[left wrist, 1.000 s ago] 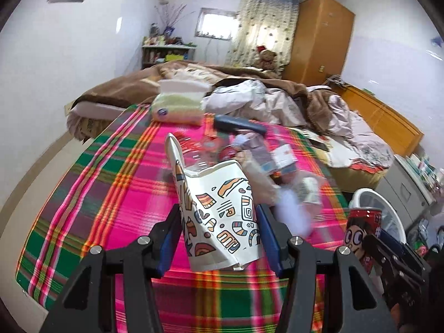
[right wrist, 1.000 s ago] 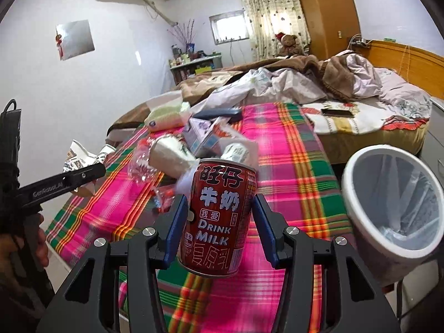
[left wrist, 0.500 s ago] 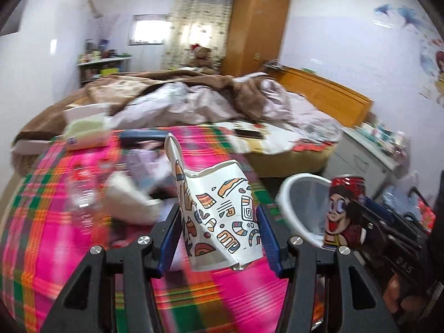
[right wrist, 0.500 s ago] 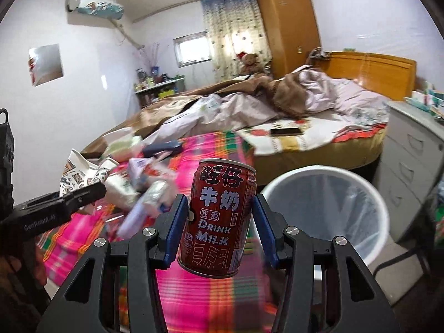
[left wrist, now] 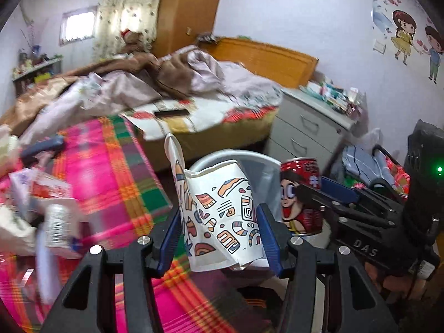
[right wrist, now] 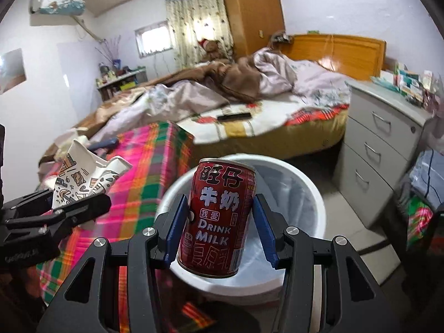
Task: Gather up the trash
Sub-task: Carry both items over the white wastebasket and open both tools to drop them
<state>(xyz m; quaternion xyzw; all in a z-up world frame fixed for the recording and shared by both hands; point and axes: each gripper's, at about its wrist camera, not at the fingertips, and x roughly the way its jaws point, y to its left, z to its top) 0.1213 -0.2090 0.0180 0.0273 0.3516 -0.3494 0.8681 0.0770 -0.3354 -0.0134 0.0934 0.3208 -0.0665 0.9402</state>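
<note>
My left gripper (left wrist: 220, 236) is shut on a crushed paper cup (left wrist: 219, 213) with coloured patterns, held at the near rim of a white trash bin (left wrist: 260, 163). My right gripper (right wrist: 219, 233) is shut on a red milk can (right wrist: 219, 219), held upright over the bin (right wrist: 310, 191), which has a clear liner. The can also shows in the left wrist view (left wrist: 301, 194), and the cup in the right wrist view (right wrist: 83, 177). More trash (left wrist: 47, 208) lies on the pink plaid cloth (left wrist: 111, 172) to the left.
An unmade bed (right wrist: 249, 105) with a wooden headboard lies behind the bin. A grey drawer cabinet (right wrist: 383, 149) stands to the right of it. Bags and clothes (left wrist: 369, 166) sit on the floor at far right. A wardrobe (right wrist: 249, 11) stands at the back.
Both grippers swung right, away from the plaid cloth and to the bin. The can now hangs over the bin opening and the cup is at its rim. Both grips are unchanged.
</note>
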